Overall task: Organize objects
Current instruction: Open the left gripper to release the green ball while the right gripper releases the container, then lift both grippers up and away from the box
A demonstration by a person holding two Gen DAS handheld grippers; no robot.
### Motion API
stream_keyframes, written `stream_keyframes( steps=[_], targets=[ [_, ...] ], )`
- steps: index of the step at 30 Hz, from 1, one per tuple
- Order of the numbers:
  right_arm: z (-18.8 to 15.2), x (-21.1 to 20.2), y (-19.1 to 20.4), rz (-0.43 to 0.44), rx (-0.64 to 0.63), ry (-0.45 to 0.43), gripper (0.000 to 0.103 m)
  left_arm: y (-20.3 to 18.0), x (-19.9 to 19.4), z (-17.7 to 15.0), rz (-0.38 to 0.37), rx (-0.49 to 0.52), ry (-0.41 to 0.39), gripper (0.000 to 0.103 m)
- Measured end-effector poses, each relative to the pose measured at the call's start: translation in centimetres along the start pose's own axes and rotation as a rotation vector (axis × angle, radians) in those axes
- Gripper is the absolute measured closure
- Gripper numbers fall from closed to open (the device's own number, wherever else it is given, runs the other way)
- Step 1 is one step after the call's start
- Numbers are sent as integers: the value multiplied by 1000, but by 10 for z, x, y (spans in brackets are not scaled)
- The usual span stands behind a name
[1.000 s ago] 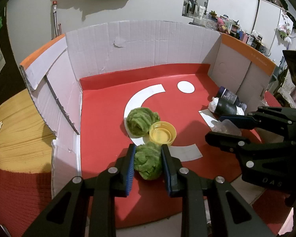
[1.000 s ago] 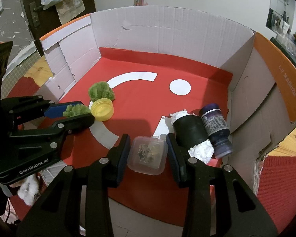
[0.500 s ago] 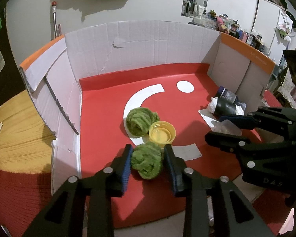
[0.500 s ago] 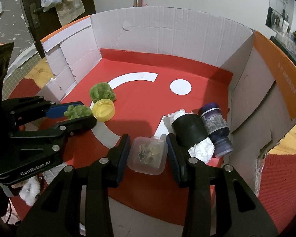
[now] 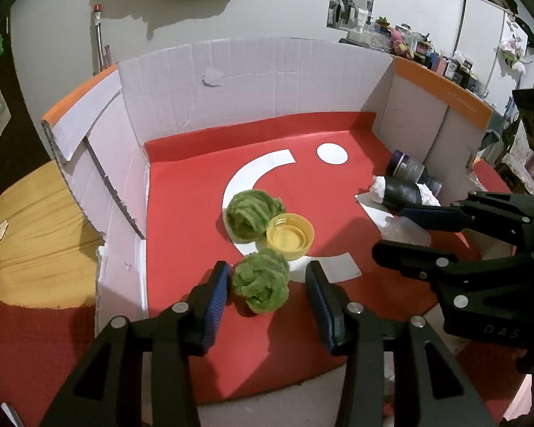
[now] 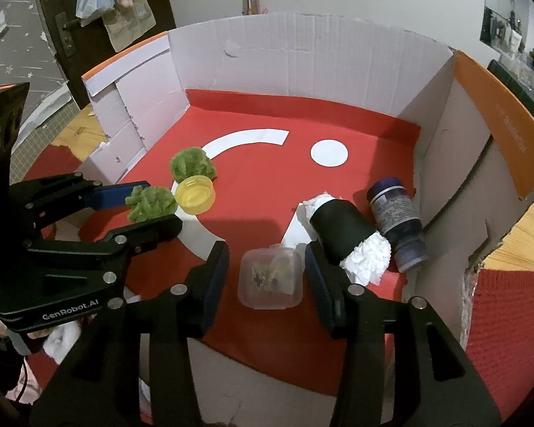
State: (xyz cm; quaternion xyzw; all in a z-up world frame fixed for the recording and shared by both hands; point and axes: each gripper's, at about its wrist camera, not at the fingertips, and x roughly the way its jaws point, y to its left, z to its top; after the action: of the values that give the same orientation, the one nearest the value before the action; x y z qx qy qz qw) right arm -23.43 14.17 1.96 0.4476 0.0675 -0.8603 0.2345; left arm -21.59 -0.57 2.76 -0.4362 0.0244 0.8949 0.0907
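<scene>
A green fuzzy ball (image 5: 261, 282) lies on the red mat between the fingers of my left gripper (image 5: 267, 279), whose jaws are opening; both pads stand clear of it. A second green ball (image 5: 252, 213) and a yellow cap (image 5: 290, 236) sit just beyond. My right gripper (image 6: 267, 261) is opening too, with a small clear lidded container (image 6: 270, 277) lying on the mat between its pads, gaps on both sides. Each gripper also shows from the side in the other's view: the right gripper (image 5: 402, 229), the left gripper (image 6: 153, 206).
A black roll stuffed with white paper (image 6: 345, 235) and a dark purple bottle (image 6: 397, 222) lie at the mat's right side. White and orange cardboard walls (image 5: 252, 82) ring the red mat (image 5: 188, 195), which bears a white arc and dot. Wooden tabletop (image 5: 28, 220) lies outside on the left.
Both grippers have spread their jaws. The left one let go of the green ball, the right one let go of the clear container. Neither hand moved.
</scene>
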Motion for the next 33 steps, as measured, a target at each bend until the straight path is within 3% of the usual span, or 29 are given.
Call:
stream_keyframes(
  steps=[12, 18, 33],
  targets=[
    [-3, -12, 7, 2, -11, -23, 51, -6, -14, -2, 1, 10, -27, 47],
    [-5, -22, 11, 0, -15, -42, 42, -7, -23, -4, 6, 9, -44, 44],
    [-12, -42, 17, -3, -6, -74, 25, -7, -47, -13, 33, 4, -85, 21]
  ],
)
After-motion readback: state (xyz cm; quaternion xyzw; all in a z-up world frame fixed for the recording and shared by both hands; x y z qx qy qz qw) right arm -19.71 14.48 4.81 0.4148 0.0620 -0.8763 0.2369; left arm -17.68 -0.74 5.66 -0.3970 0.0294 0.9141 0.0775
